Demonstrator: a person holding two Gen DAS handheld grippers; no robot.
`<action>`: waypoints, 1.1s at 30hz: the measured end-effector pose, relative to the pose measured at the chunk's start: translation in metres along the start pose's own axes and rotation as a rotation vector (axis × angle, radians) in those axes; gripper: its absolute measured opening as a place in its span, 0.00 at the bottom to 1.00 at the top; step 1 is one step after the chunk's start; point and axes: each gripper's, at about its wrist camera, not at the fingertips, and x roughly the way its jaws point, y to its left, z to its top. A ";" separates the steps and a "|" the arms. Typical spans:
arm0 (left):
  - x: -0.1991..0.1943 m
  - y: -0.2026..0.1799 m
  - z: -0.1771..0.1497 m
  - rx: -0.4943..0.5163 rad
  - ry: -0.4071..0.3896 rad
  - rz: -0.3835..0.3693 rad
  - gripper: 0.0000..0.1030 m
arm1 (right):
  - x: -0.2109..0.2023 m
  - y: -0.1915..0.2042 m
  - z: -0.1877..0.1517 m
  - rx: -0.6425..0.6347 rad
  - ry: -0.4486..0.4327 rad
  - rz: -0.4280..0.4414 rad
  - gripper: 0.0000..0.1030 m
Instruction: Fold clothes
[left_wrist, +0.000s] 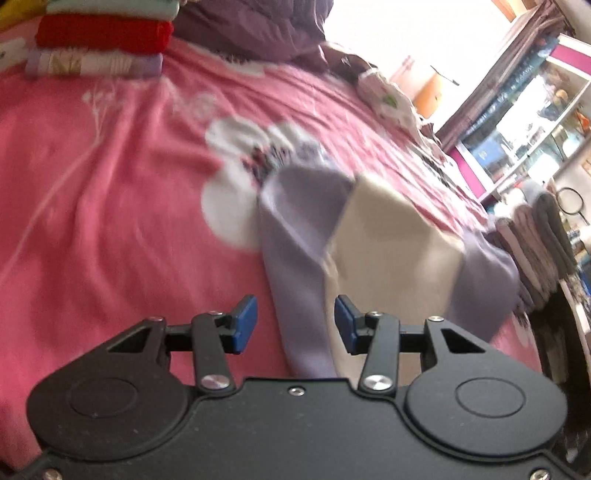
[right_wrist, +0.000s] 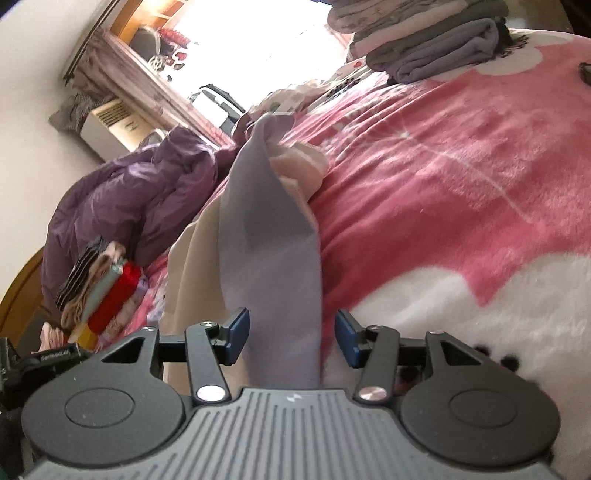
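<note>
Left gripper (left_wrist: 295, 325): jaws half-open, holding nothing; lilac-and-cream garment (left_wrist: 369, 236) lies just ahead of them on the pink bed (left_wrist: 92, 184). Right gripper (right_wrist: 291, 339): jaws half-open, garment's lilac strip between them, not pinched. Folded stacks (left_wrist: 103, 40) sit far ahead; this garment looks unfinished.

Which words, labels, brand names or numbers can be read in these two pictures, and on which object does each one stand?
No text can be read with certainty.
Small white print on the black device at the lower left of the right wrist view: too small and blurred to read.
Book spines on the shelves in the left wrist view: blurred, unreadable.
A small white mark on the grey ribbed body: a logo, no letters.
</note>
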 end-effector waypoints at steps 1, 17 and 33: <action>0.006 0.002 0.007 -0.001 -0.005 0.005 0.43 | 0.002 -0.004 0.002 0.013 -0.003 0.003 0.50; 0.036 -0.055 0.026 0.263 -0.144 0.120 0.05 | 0.021 -0.018 0.002 0.045 -0.050 0.035 0.51; 0.079 -0.170 -0.078 0.898 0.011 -0.063 0.37 | 0.022 -0.016 0.001 0.039 -0.058 0.042 0.55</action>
